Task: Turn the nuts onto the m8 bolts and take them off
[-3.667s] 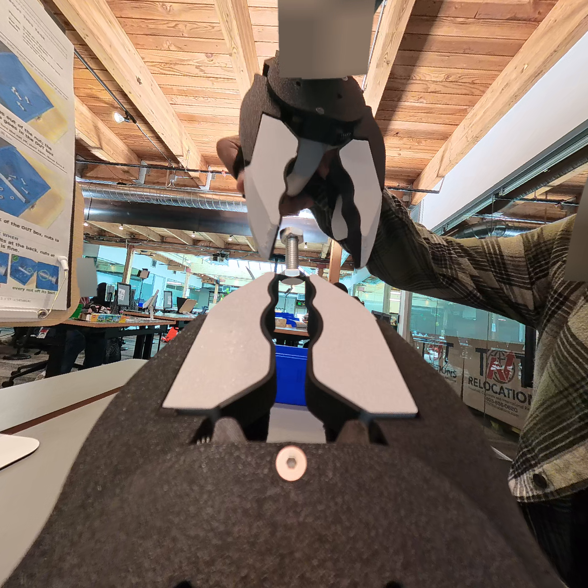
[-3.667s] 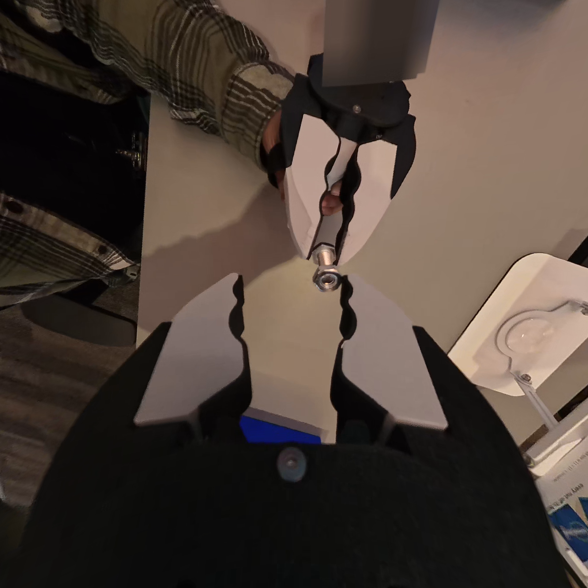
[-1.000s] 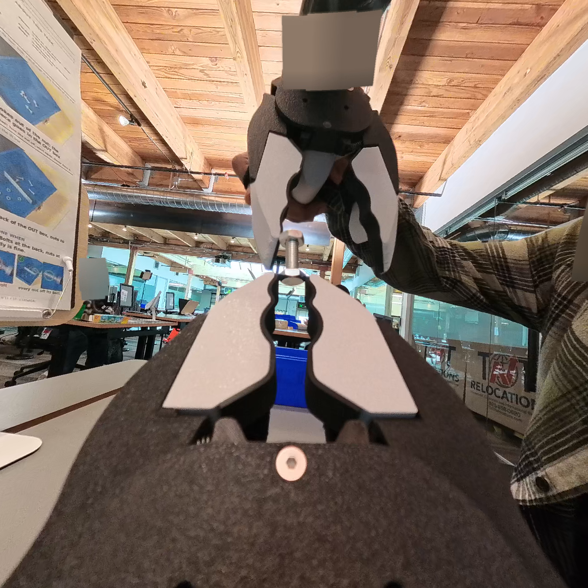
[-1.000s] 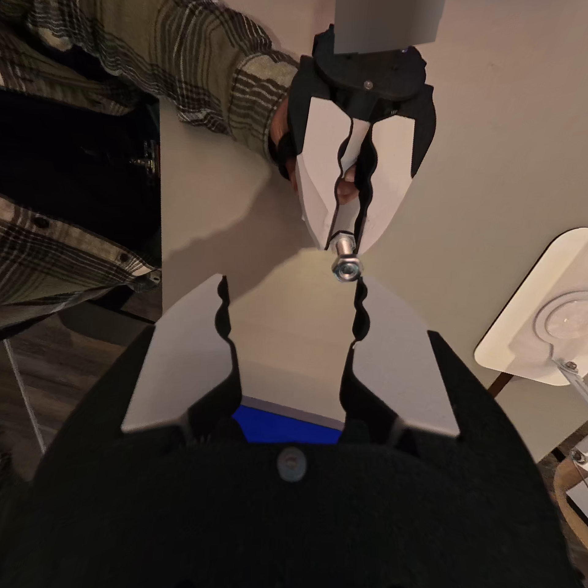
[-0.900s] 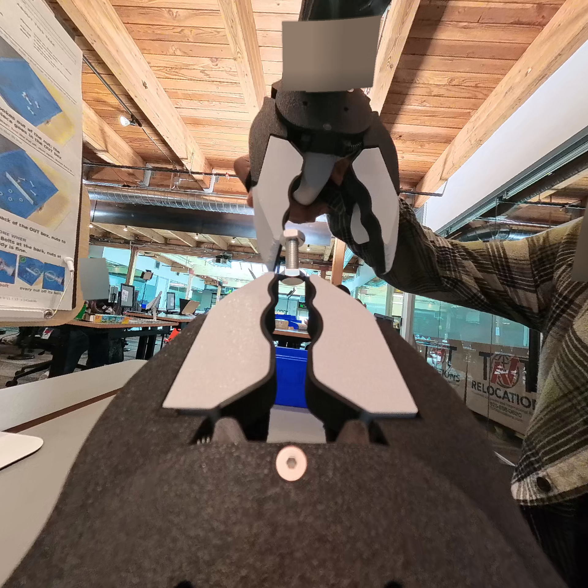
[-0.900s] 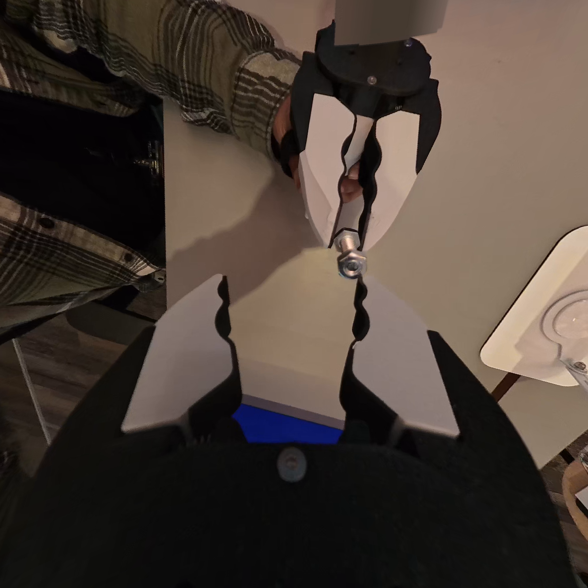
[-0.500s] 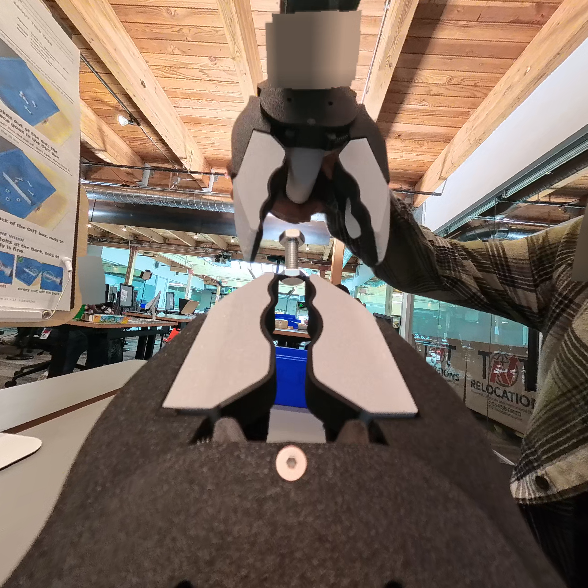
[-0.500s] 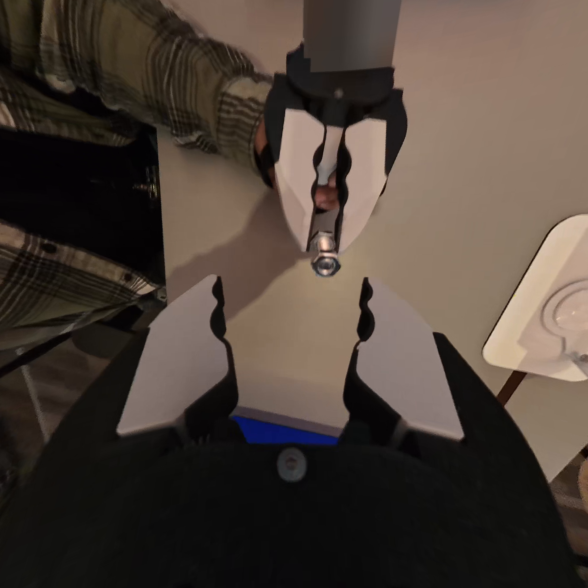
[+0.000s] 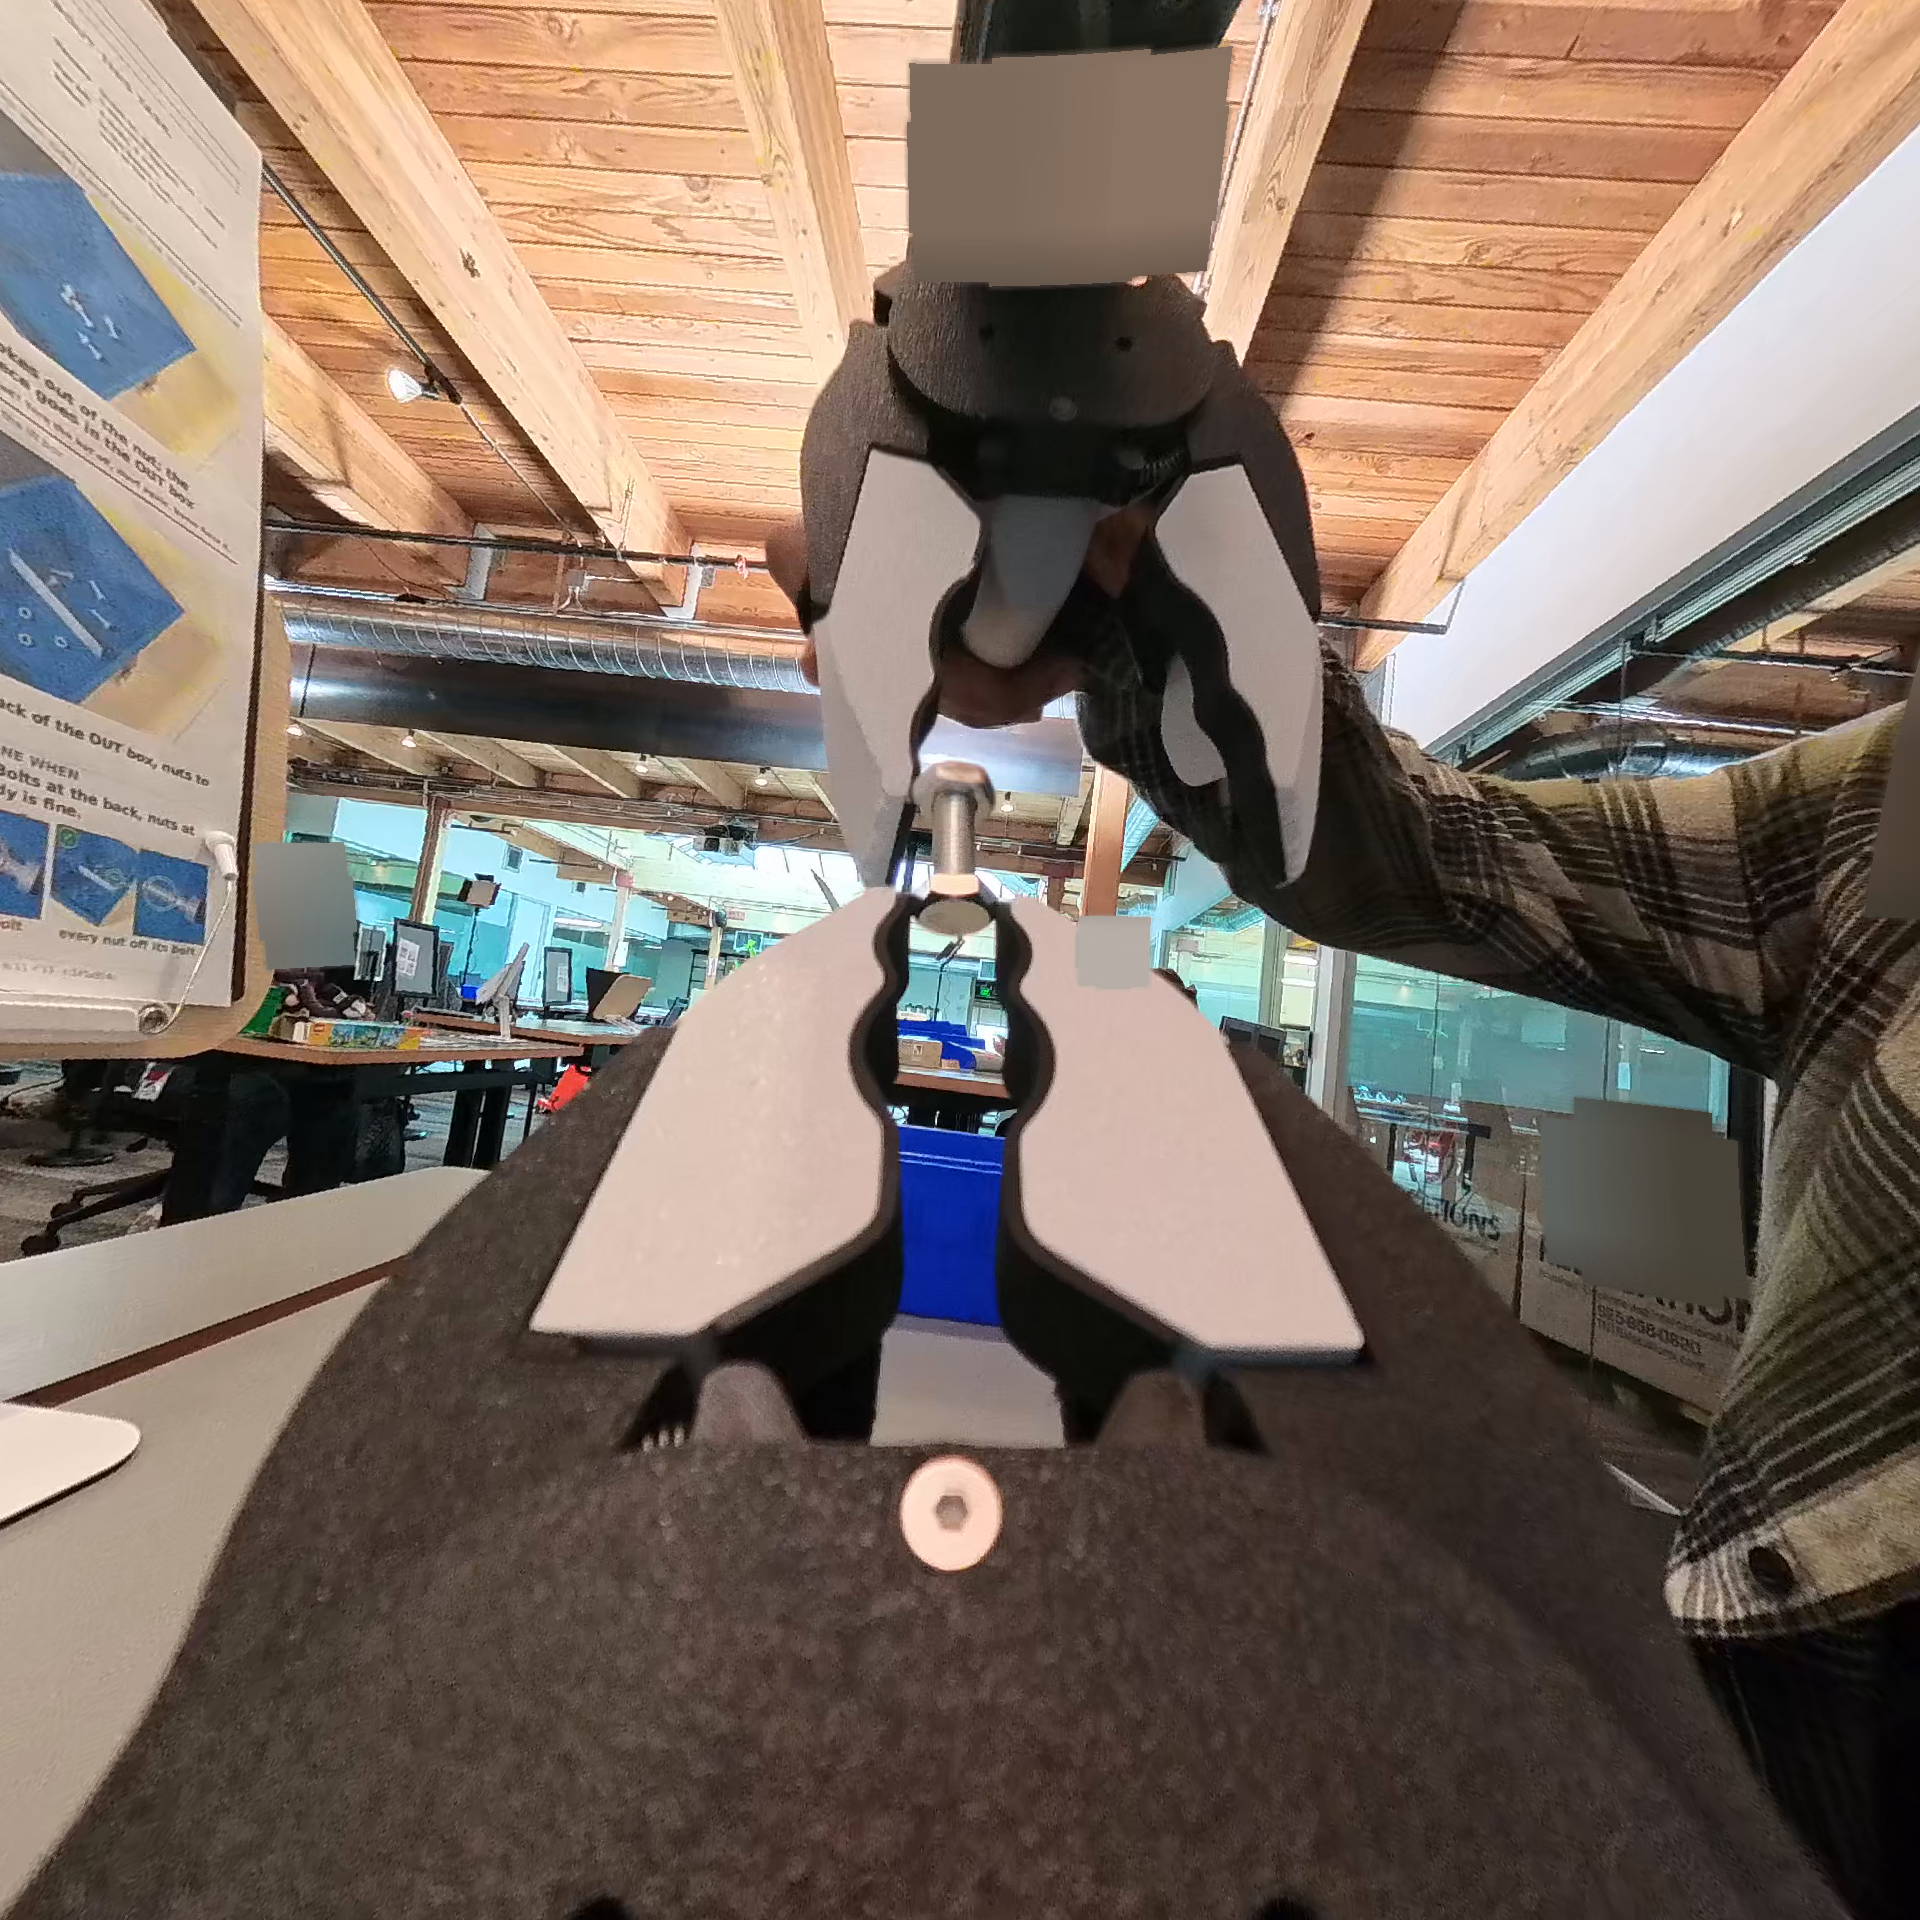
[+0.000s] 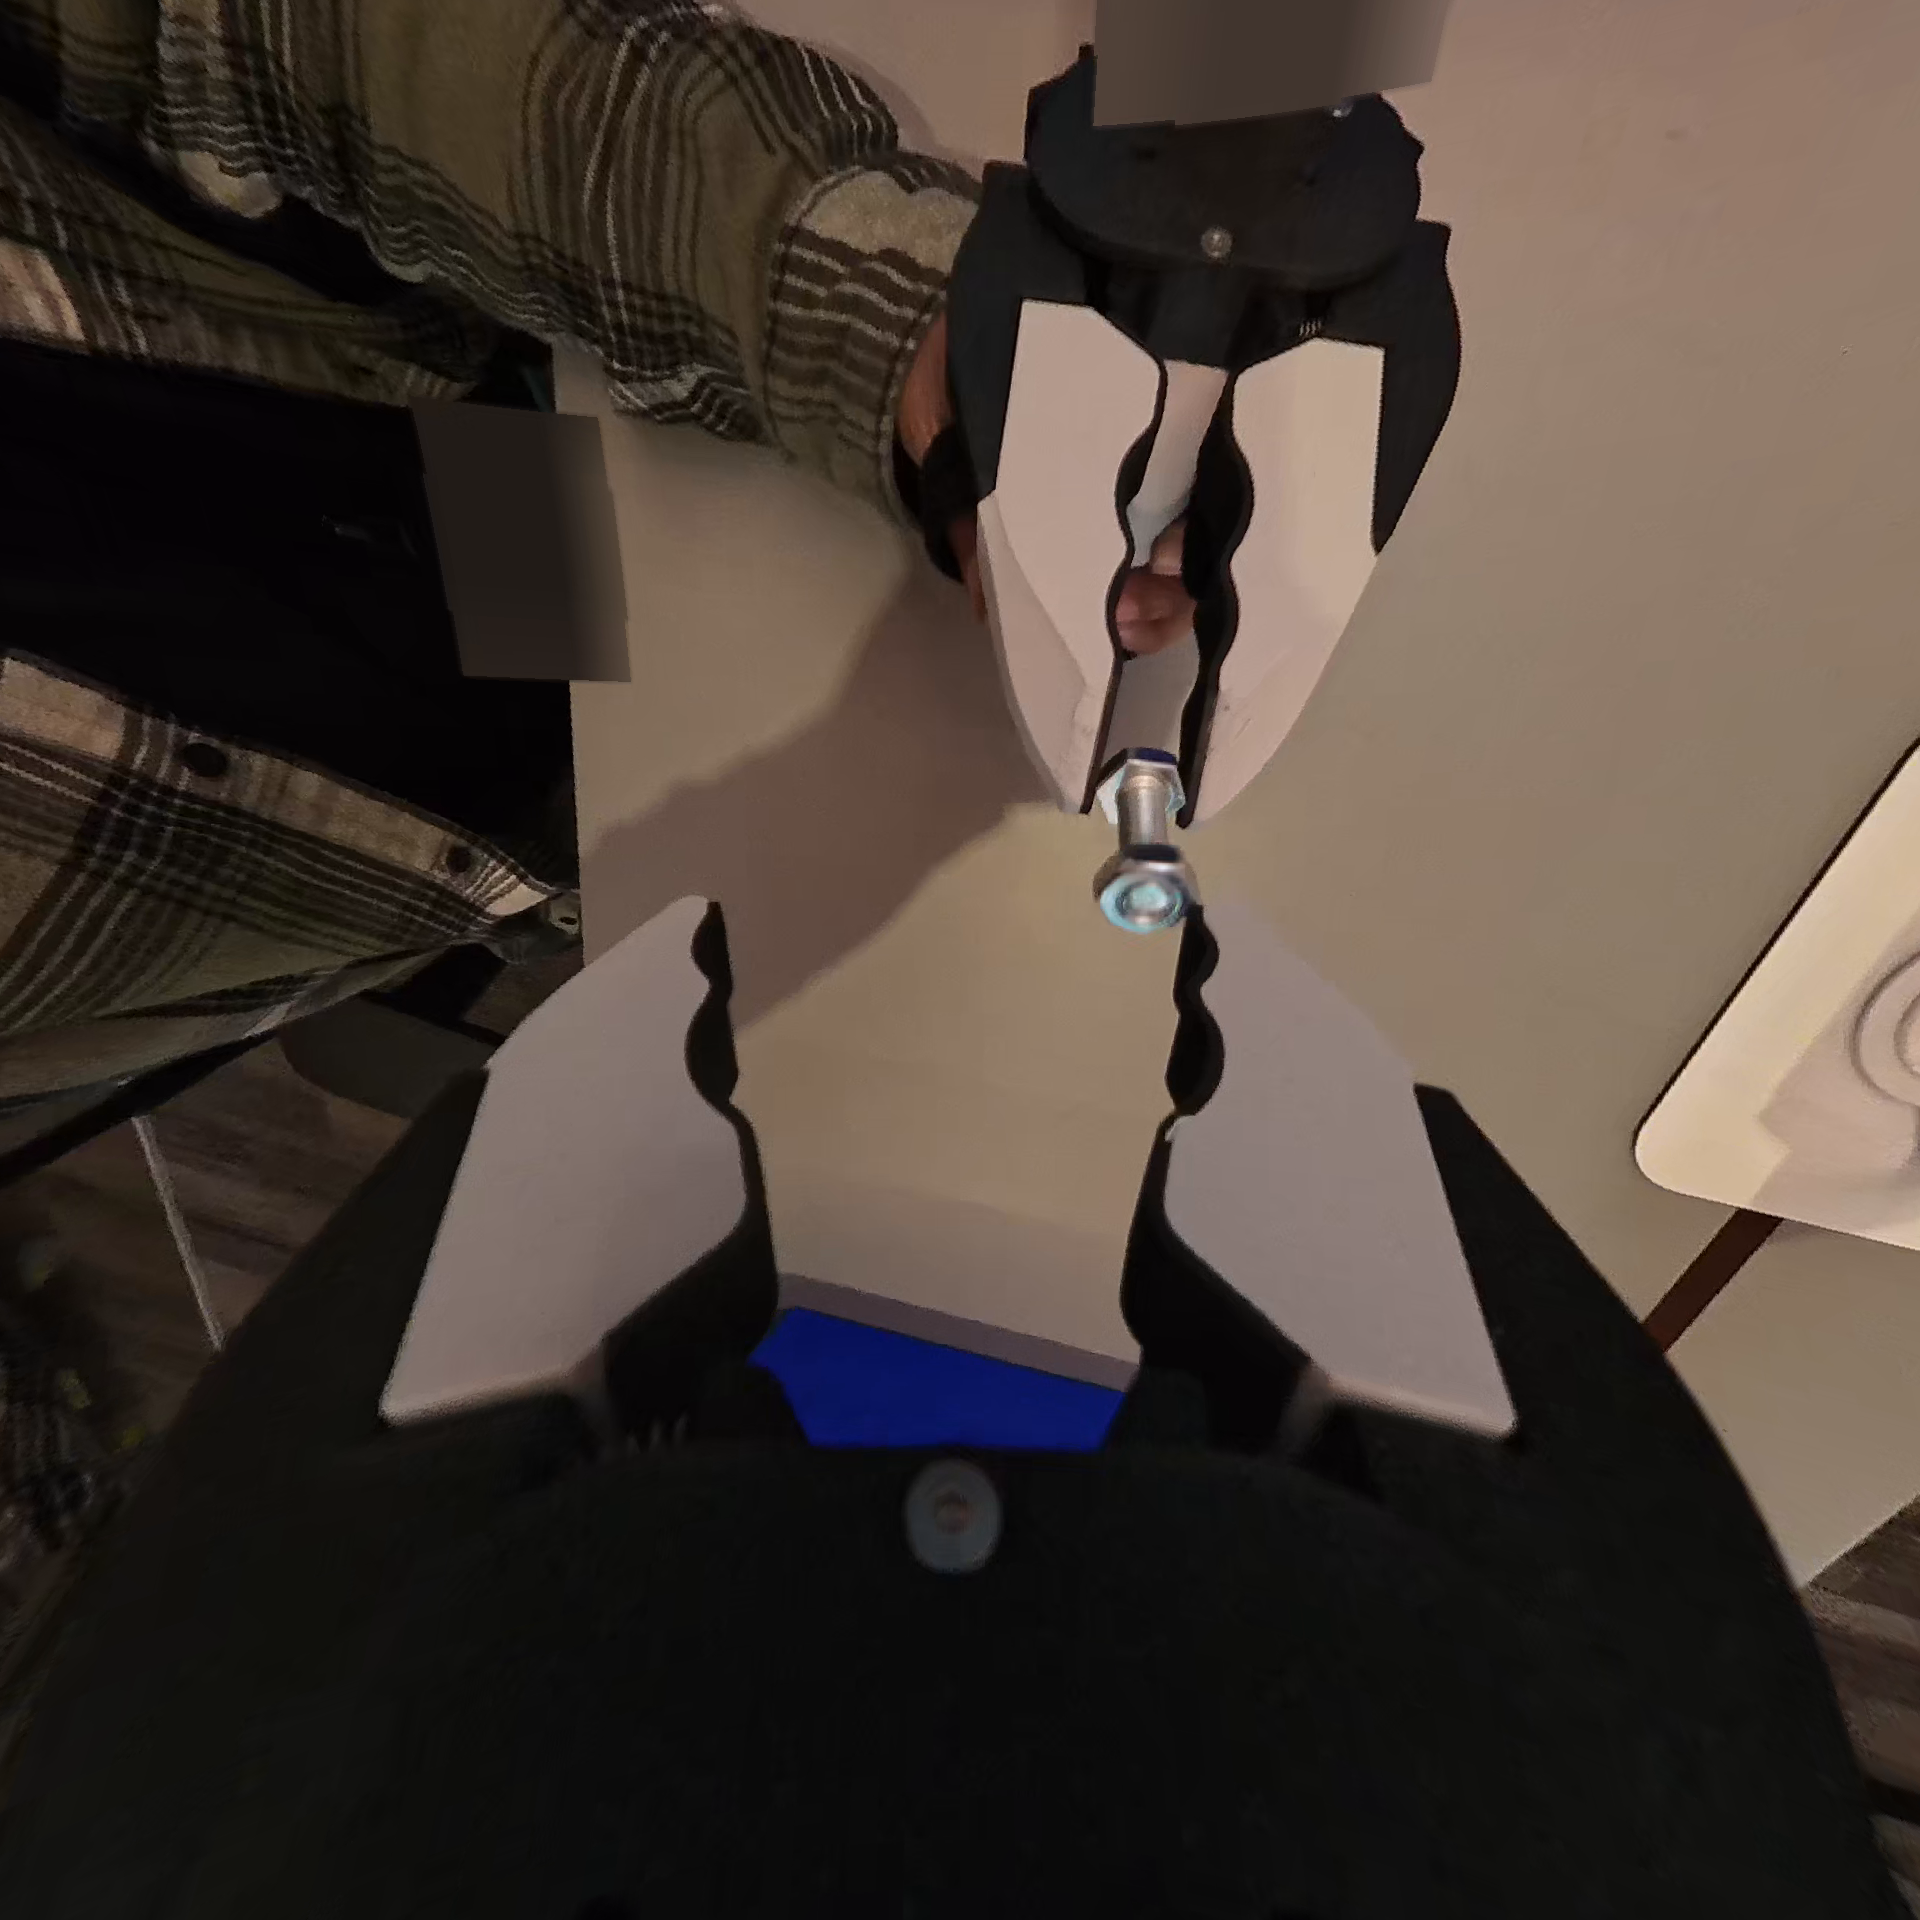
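My left gripper (image 9: 951,914) is shut on one end of a steel M8 bolt (image 9: 952,847), which points up and away from it. A nut (image 9: 954,802) sits on the bolt's far end. My right gripper (image 9: 1081,868) hangs above, open, with its fingers astride the nut; one finger (image 9: 883,675) is close beside it. In the right wrist view the open right gripper (image 10: 951,920) has the nut (image 10: 1143,902) just off its right fingertip (image 10: 1205,956). The left gripper (image 10: 1140,805) is beyond it, holding the bolt (image 10: 1141,836).
A blue bin (image 9: 951,1226) stands behind the fingers on the grey table (image 9: 156,1455) and also shows in the right wrist view (image 10: 935,1392). A white flat base (image 10: 1787,1039) lies at the right. An instruction poster (image 9: 104,520) stands at the left. A plaid sleeve (image 9: 1558,904) reaches in. Left and right tips are no more than a few centimetres apart. The white flat base (image 10: 1787,1039) is about 35 cm from both grippers' fingertips.
The right gripper, still open, drew back from the nut half a second ago and has come back down beside it. The left gripper holds the bolt in the same place.
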`<state>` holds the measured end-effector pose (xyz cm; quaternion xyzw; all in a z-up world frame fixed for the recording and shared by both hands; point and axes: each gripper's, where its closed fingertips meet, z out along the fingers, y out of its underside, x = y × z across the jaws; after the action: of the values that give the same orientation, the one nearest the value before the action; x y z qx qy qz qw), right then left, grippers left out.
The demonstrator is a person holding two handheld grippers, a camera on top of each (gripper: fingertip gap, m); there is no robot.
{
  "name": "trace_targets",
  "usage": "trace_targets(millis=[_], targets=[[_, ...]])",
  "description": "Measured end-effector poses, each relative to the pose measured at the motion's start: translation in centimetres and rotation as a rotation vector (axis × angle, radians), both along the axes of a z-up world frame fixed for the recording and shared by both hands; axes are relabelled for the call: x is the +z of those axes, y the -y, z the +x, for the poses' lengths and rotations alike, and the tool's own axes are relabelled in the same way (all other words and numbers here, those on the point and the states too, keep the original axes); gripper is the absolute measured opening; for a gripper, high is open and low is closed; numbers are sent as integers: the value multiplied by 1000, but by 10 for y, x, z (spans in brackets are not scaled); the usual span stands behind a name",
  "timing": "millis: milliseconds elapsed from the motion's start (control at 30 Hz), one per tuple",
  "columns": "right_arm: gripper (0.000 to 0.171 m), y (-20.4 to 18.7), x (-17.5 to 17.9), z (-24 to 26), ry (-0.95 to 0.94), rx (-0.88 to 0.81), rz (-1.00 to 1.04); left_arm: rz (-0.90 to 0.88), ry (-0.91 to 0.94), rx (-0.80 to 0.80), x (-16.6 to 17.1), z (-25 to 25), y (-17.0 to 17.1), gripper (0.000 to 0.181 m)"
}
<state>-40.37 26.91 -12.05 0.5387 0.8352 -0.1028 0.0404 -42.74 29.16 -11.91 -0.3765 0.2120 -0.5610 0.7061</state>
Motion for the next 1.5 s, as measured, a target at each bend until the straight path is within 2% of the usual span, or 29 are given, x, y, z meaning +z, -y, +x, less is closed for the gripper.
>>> trace_targets(millis=[267, 367, 467, 867, 933, 1033, 1167, 1300, 1367, 1500], targets=[[77, 0, 1, 8, 42, -35, -17, 1, 6, 3, 1, -2, 0, 14], [83, -8, 3, -5, -33, -75, -7, 1, 8, 2, 1, -2, 0, 14], [85, -1, 6, -13, -76, -29, -8, 0, 5, 5, 1, -1, 0, 14], [77, 12, 2, 5, 25, -40, -86, 0, 8, 11, 1, -2, 0, 14], [77, 6, 1, 9, 56, -62, -51, 1, 8, 10, 1, -2, 0, 14], [80, -6, 3, 0, 8, -119, -23, 3, 12, 11, 2, -3, 0, 14], [81, 0, 7, -14, -74, -74, -39, 0, 6, 11, 1, -2, 0, 14], [82, 4, 1, -4, -4, -58, -36, -1, 10, 16, 1, -4, -1, 14], [77, 10, 1, -1, 9, -60, -77, -3, 12, 16, 1, -4, -1, 14], [79, -3, 3, -3, -6, -107, -32, 1, 7, 10, 1, -2, 0, 14]])
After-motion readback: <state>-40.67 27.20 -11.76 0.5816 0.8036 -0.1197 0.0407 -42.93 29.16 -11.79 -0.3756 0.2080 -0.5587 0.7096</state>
